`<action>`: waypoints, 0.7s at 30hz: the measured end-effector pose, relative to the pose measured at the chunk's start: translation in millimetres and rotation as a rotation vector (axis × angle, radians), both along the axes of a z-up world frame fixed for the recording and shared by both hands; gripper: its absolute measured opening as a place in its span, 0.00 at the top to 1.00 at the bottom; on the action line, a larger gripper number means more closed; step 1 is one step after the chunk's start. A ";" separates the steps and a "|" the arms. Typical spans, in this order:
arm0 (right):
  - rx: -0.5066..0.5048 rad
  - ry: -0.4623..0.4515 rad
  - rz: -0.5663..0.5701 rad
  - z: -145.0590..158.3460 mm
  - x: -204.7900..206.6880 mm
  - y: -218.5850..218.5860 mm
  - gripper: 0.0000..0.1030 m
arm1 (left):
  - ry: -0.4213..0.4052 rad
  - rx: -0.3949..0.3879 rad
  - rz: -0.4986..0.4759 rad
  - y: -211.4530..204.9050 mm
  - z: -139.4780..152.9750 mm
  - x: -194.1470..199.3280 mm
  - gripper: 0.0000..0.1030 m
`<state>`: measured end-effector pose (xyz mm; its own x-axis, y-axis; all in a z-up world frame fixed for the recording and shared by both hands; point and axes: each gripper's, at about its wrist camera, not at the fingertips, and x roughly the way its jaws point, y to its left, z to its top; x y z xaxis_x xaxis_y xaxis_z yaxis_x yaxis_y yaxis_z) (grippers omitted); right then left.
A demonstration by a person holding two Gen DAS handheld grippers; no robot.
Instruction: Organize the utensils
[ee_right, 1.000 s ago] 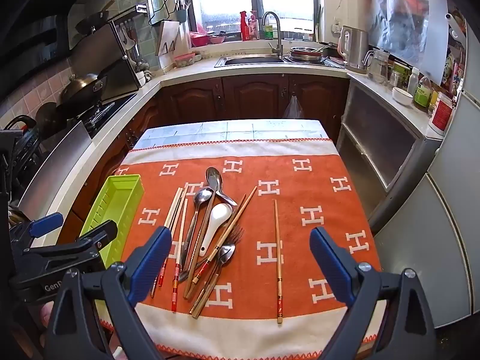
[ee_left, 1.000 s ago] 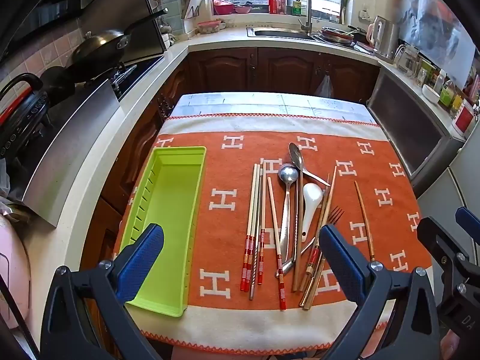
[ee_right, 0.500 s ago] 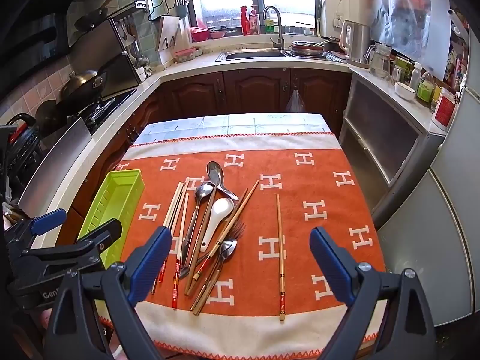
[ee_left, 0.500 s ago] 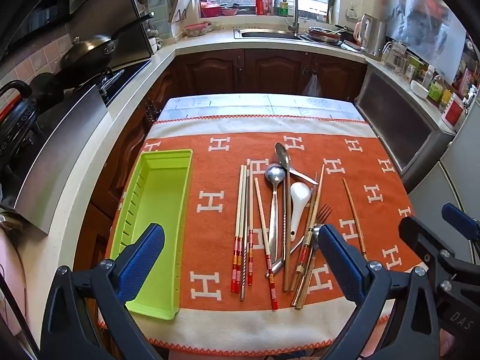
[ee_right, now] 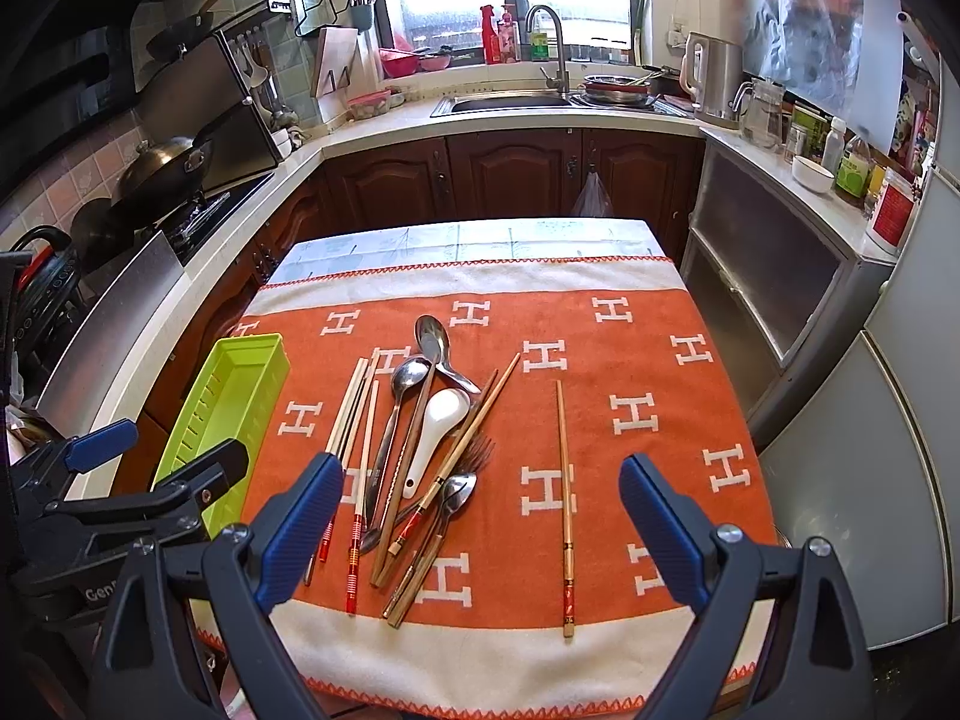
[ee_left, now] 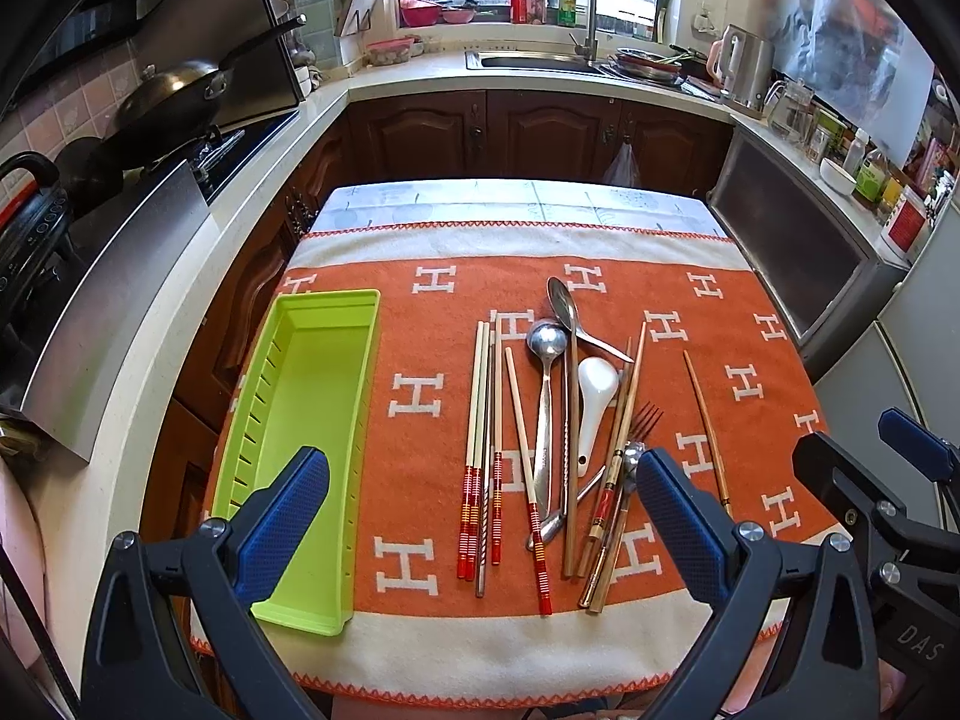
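- The orange woven cloth with white H letters (ee_left: 432, 324) has cream borders and an orange zigzag edge.
- The long lime-green plastic tray (ee_left: 312, 396) is one plain colour.
- The pale wooden chopsticks with red-and-gold striped ends (ee_left: 477, 408) lie in a group.
- The glossy white ceramic soup spoon (ee_left: 594, 396) is plain.
- The silver metal spoons (ee_left: 546, 342) are shiny.
- The left tongs (ee_left: 480, 516) and right tongs (ee_right: 480, 522) have blue textured pads on black frames.
- The cabinets with dark brown wooden doors (ee_right: 510, 180) are plain.
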<state>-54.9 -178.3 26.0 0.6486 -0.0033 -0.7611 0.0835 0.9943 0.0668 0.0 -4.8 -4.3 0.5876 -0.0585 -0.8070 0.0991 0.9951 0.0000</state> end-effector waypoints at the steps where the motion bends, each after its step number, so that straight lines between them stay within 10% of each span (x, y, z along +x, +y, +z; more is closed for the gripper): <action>1: 0.000 0.000 0.000 -0.2 0.0 0.0 0.09 | 0.001 0.001 -0.001 -0.2 0.0 0.4 0.02; 21: 0.004 0.009 0.007 -2.9 -1.7 4.2 0.09 | 0.038 -0.004 0.007 -1.8 -8.1 3.6 0.02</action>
